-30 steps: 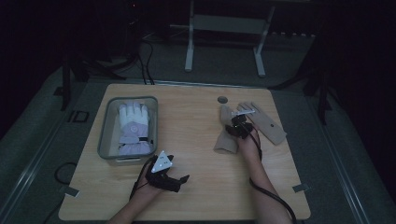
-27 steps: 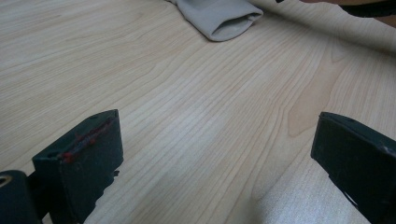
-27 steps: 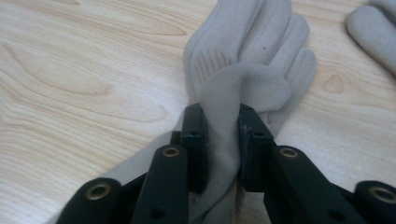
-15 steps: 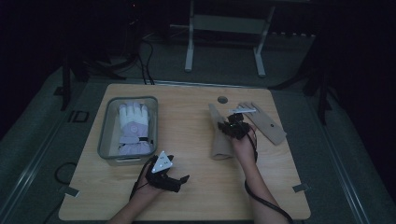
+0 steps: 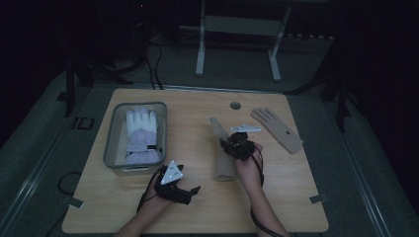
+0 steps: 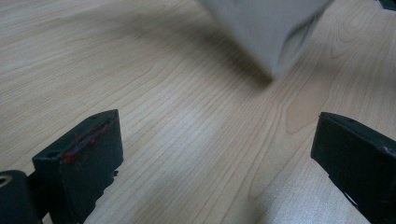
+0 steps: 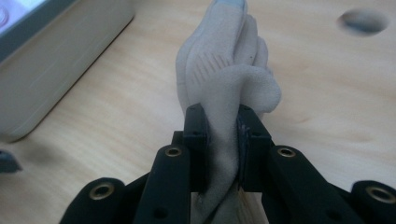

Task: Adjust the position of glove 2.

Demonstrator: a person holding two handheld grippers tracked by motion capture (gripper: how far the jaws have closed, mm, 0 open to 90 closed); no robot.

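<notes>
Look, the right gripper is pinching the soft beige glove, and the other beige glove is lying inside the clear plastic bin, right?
Not quite. The right gripper does pinch the soft beige glove, but the other beige glove lies flat on the wooden table, off to the right. The high view shows that the clear plastic bin holds a white and lilac glove instead.

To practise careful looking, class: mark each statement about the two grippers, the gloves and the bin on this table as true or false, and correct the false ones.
1. The right gripper is shut on a beige glove. True.
2. The left gripper holds a glove. False: its jaws stand open over bare table.
3. A white and lilac glove lies in the clear bin. True.
4. The second beige glove lies in the bin. False: it lies flat on the table, right of the right gripper.
</notes>
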